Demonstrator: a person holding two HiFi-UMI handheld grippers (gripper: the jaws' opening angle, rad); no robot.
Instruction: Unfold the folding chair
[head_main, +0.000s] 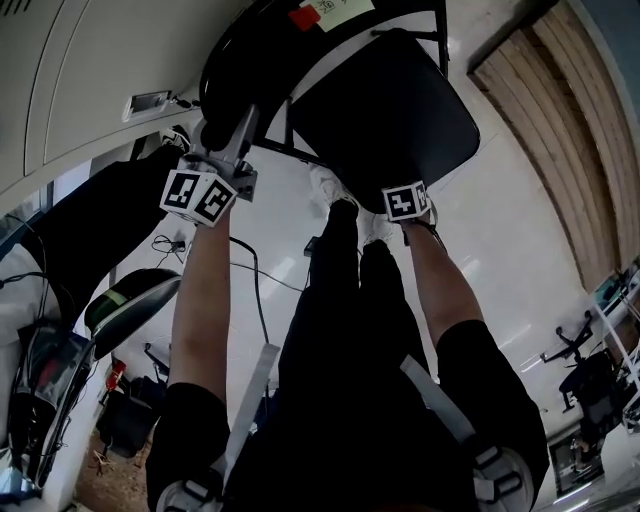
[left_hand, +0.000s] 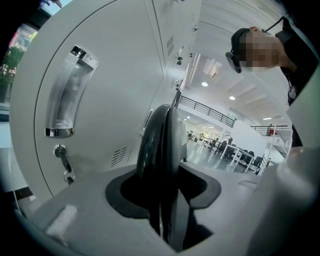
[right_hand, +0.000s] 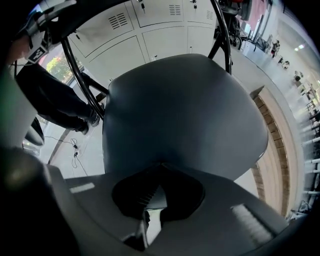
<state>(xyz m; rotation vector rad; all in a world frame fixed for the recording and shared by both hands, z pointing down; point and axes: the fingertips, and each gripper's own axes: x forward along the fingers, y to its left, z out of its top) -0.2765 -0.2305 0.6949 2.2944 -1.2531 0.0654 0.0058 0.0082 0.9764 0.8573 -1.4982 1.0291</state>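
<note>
The folding chair stands in front of me, its black seat (head_main: 385, 110) (right_hand: 185, 110) tilted and its black backrest (head_main: 232, 60) at the upper left. My left gripper (head_main: 235, 125) (left_hand: 167, 220) reaches level at the backrest (left_hand: 157, 145). Its jaws straddle the backrest's edge, which lies against one jaw, with a dark gap on the other side. My right gripper (head_main: 402, 190) (right_hand: 160, 170) points straight down at the seat's near edge. It is shut, its tips at that edge, and I see nothing held between them. The black frame tube (right_hand: 80, 75) curves along the seat's left.
Grey lockers (head_main: 90, 70) (left_hand: 100, 75) with a handle and key stand right behind the chair. My own legs (head_main: 340, 300) and shoes are just below the seat. A wooden strip (head_main: 545, 130) runs at the right, and black gear (head_main: 90, 220) and cables (head_main: 250, 270) lie at the left.
</note>
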